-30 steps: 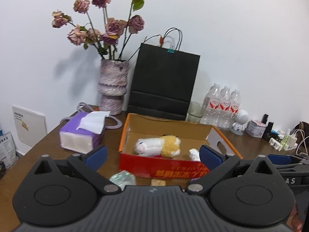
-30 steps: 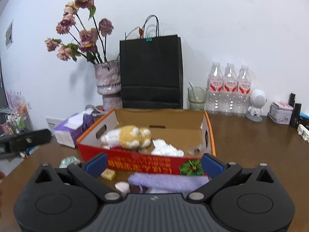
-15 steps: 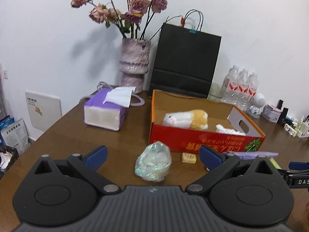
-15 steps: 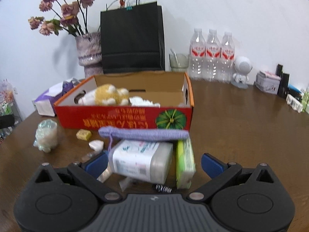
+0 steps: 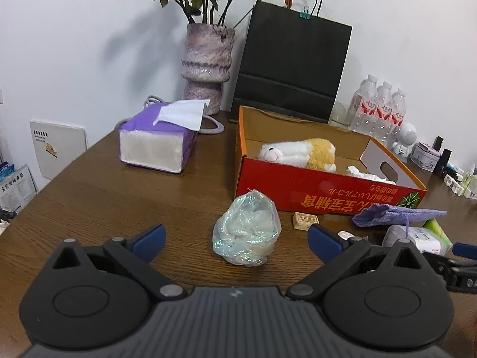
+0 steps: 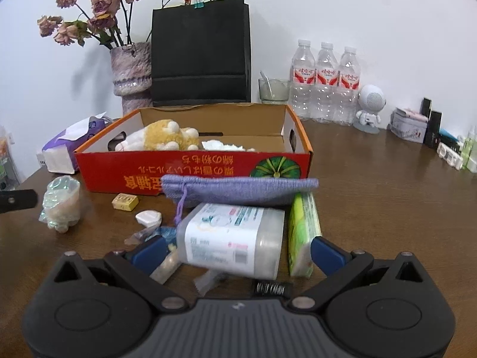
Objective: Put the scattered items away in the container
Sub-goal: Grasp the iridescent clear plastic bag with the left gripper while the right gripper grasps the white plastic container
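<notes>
A red cardboard box (image 5: 313, 192) (image 6: 190, 173) holds a plush toy (image 5: 301, 153) (image 6: 167, 138) and crumpled white tissue (image 6: 223, 146). In front of it lie an iridescent plastic bag (image 5: 246, 229) (image 6: 61, 204), a small yellow block (image 5: 305, 219) (image 6: 125, 202), a purple pouch (image 5: 396, 214) (image 6: 238, 191), a clear plastic jar (image 6: 232, 240), a green packet (image 6: 302, 232), a white cap (image 6: 148, 217) and a spring (image 6: 269, 288). My left gripper (image 5: 235, 240) is open with the bag between its fingers. My right gripper (image 6: 235, 249) is open around the jar.
A purple tissue box (image 5: 156, 141), a vase of dried roses (image 5: 207, 65), a black paper bag (image 5: 293, 65), three water bottles (image 6: 325, 83), a glass (image 6: 272, 89), a white robot figure (image 6: 369, 109) and small tins stand along the back of the wooden table (image 6: 387, 197).
Both grippers have drawn back from the box and lowered toward the table. The bag now sits between the left fingers and the jar between the right fingers.
</notes>
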Demonstrator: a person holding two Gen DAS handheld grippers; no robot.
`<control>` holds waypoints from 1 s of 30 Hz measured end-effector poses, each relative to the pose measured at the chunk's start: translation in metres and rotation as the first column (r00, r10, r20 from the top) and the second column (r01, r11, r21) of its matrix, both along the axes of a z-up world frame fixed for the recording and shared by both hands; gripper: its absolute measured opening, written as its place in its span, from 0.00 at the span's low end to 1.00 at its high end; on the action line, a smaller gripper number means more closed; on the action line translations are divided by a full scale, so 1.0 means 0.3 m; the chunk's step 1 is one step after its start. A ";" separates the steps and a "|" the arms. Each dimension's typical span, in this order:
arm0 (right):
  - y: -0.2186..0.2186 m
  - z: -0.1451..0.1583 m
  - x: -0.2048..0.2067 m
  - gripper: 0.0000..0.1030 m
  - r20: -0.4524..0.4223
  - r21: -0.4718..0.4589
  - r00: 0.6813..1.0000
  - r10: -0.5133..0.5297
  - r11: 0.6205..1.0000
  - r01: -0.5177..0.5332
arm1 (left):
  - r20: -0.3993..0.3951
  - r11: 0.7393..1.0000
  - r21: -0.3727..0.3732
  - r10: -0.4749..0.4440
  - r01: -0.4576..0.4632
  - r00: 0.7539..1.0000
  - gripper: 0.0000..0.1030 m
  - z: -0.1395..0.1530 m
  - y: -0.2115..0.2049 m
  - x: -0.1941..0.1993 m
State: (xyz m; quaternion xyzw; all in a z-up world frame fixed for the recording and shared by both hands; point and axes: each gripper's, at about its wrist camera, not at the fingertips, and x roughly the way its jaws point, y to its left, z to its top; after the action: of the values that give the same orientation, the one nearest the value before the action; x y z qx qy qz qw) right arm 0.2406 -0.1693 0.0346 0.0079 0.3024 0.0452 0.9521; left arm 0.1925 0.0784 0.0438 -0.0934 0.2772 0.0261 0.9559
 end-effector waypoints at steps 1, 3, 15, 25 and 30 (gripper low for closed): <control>-0.002 -0.005 -0.010 1.00 0.000 0.009 1.000 0.001 1.000 -0.001 | -0.002 1.000 -0.002 -0.002 0.002 1.000 1.00 -0.006 0.002 0.006; -0.006 -0.014 -0.018 1.00 -0.003 0.024 1.000 0.001 1.000 -0.001 | -0.007 1.000 -0.007 -0.005 0.005 1.000 1.00 -0.016 0.006 0.022; 0.035 -0.041 0.087 1.00 -0.013 0.027 0.999 -0.029 0.999 0.030 | -0.036 0.999 -0.035 -0.039 0.037 0.999 1.00 -0.068 0.014 0.138; 0.026 -0.068 0.112 0.81 -0.031 0.050 0.999 -0.034 0.998 0.036 | -0.057 0.994 -0.077 -0.082 0.077 0.995 0.48 -0.122 0.016 0.189; 0.010 -0.023 0.058 0.79 0.028 0.077 1.000 -0.012 0.997 0.010 | 0.008 0.995 -0.064 -0.082 0.082 0.997 0.43 -0.096 0.010 0.143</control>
State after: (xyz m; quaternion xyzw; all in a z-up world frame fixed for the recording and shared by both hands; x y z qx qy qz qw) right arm 0.2580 -0.1664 0.0276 0.0456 0.2870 0.0515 0.9554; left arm 0.2355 0.0813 0.0151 -0.1128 0.2787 -0.0226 0.9535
